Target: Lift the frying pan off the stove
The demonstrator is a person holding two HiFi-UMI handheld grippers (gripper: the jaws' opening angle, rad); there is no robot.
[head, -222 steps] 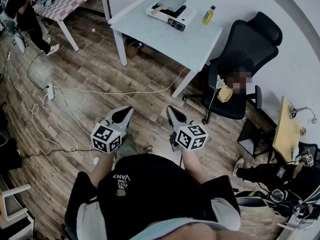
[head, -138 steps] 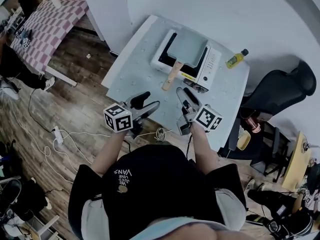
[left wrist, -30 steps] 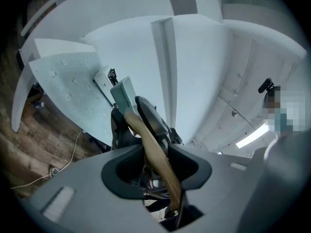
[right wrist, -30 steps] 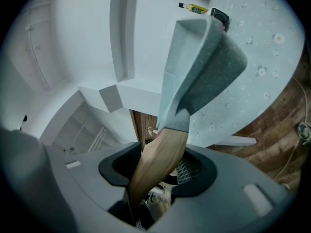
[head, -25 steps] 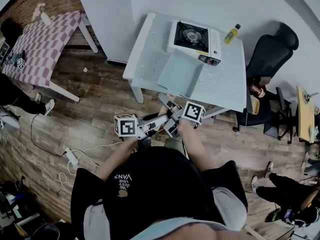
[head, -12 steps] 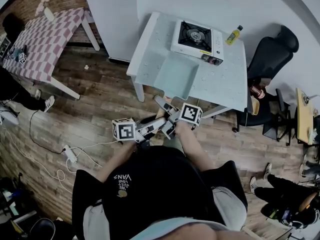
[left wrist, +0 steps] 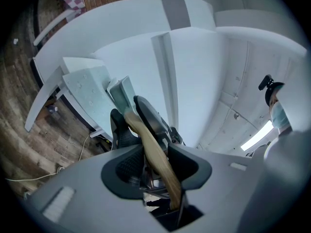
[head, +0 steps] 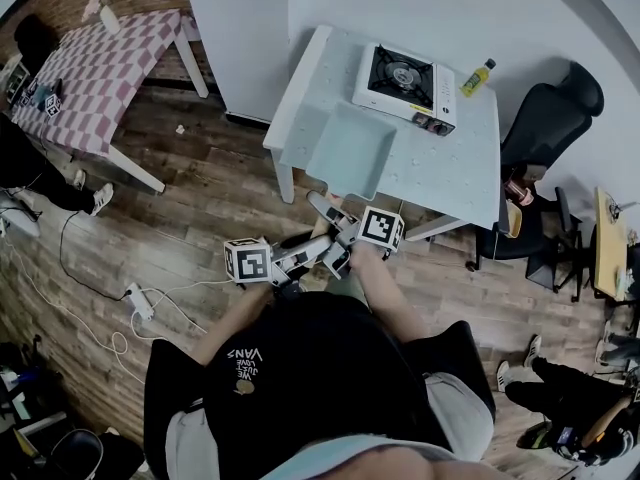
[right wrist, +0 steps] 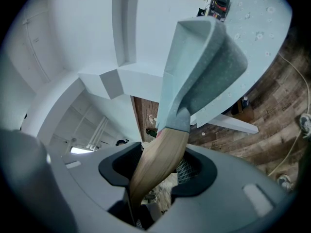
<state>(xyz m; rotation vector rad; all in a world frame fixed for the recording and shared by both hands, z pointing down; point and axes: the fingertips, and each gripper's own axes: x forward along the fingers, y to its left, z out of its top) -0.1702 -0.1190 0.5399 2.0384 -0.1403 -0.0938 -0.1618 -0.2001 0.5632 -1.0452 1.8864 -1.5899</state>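
Note:
The frying pan (head: 345,151), square and pale green with a wooden handle, hangs in the air at the near edge of the white table (head: 455,173), off the stove (head: 405,81). The stove's black burner is bare. My left gripper (head: 322,245) and right gripper (head: 322,208) are both shut on the wooden handle, close in front of my body. The left gripper view has the handle (left wrist: 151,149) running between the jaws to the pan (left wrist: 121,95), seen edge-on. From the right gripper view the handle (right wrist: 158,161) leads up to the pan (right wrist: 204,64), tilted against the table.
A yellow bottle (head: 477,77) stands behind the stove at the table's far right corner. A black office chair (head: 545,118) is to the right of the table. A checkered table (head: 90,63) stands at far left. Cables and a power strip (head: 135,303) lie on the wooden floor.
Several seconds ago the pan sat on the stove; now it is held off it. Over the last second the pan stays gripped while table and stove drift slightly right in view.

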